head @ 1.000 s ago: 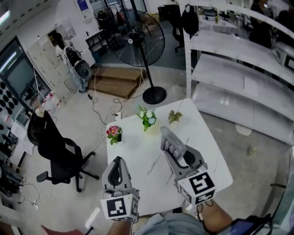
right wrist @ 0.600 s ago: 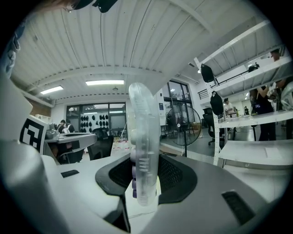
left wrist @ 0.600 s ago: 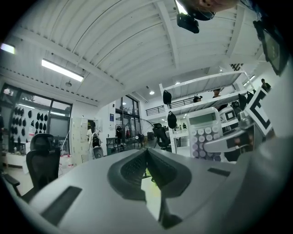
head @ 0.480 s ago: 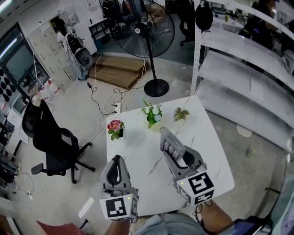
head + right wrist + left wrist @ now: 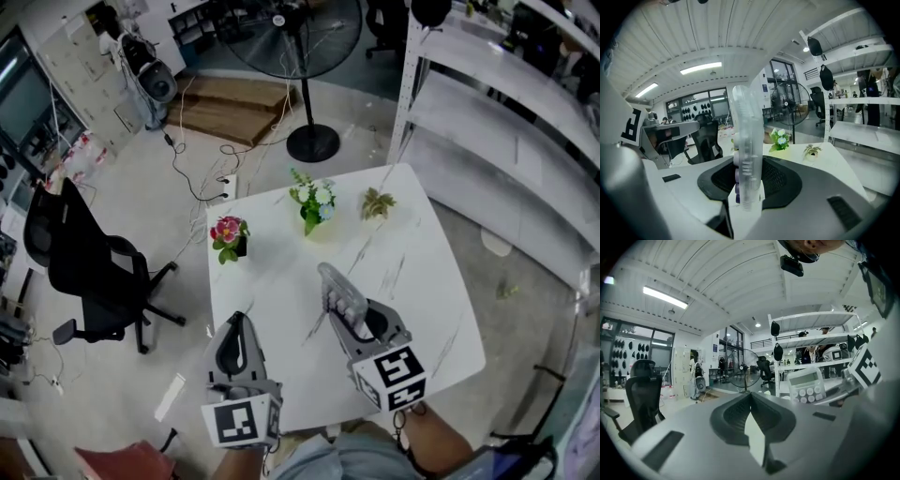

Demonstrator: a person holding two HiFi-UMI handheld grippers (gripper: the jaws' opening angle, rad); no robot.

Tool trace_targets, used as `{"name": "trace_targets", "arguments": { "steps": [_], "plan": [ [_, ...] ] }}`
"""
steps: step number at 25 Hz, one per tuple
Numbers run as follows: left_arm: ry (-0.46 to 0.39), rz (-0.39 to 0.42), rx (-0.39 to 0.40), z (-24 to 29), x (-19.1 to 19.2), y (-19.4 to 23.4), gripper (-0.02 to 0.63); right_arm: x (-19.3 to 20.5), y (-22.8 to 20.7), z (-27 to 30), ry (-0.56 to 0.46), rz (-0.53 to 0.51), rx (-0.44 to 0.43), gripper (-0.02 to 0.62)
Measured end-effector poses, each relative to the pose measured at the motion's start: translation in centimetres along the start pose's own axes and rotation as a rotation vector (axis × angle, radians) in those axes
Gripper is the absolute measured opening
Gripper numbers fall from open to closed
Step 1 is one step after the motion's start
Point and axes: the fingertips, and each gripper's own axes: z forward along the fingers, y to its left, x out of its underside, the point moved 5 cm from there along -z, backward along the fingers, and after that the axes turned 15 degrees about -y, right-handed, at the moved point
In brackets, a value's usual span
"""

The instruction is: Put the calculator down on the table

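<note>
A pale calculator [image 5: 335, 285] with round keys sticks out of my right gripper [image 5: 345, 311], which is shut on its lower end and holds it above the white marble table [image 5: 412, 272]. In the right gripper view the calculator [image 5: 747, 126] stands edge-on and upright between the dark pads, held there by the right gripper [image 5: 749, 176]. My left gripper [image 5: 235, 321] hovers over the table's near left edge, shut with nothing in it. In the left gripper view, the left gripper [image 5: 751, 395] has its tips touching, and the calculator [image 5: 806, 386] shows to the right.
Three small plants stand at the table's far side: pink flowers [image 5: 228, 234], white flowers [image 5: 314, 202] and a small succulent [image 5: 378, 202]. A black office chair [image 5: 89, 267] is left of the table, a standing fan [image 5: 300, 56] beyond it, and white shelving [image 5: 487, 122] on the right.
Both grippers have sunk nearer the table, the right one still shut on the calculator. The head view has shifted, so the table sits higher and larger in it.
</note>
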Motion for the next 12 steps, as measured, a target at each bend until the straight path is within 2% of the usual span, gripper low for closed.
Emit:
{"name": "trace_targets", "arguments": {
  "steps": [12],
  "plan": [
    [0.110,-0.038,-0.016,0.1,4.6,1.5,0.008,8.0,0.5,1.7,0.187,0.082,0.006,0.147]
  ]
}}
